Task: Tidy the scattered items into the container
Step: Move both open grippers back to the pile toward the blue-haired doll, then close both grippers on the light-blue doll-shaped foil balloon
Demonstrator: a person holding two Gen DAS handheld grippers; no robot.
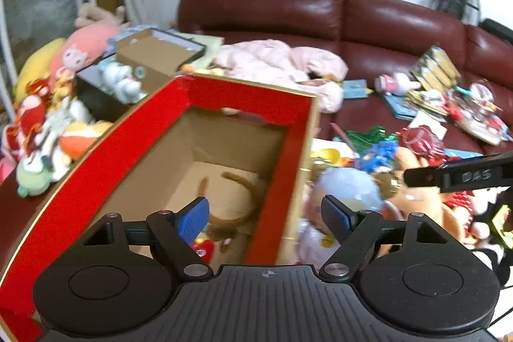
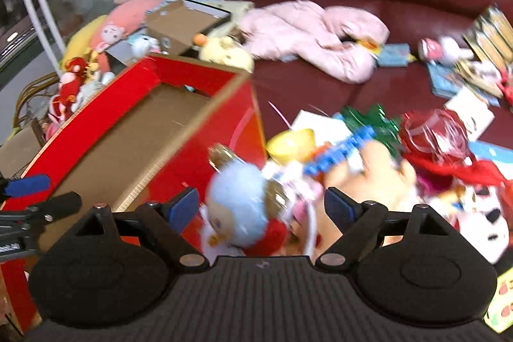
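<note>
Fingers [image 1: 195,219] spread above red box [image 1: 224,92] rim.

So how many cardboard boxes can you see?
2. The big red box sits open right in front, and a smaller brown box lies behind it among the plush toys. More may be hidden under the clutter.

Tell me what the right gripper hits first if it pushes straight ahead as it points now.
Most likely the blue-haired doll, lying between the open jaws of the right gripper, beside the red box. Depth is unclear in the blur.
</note>
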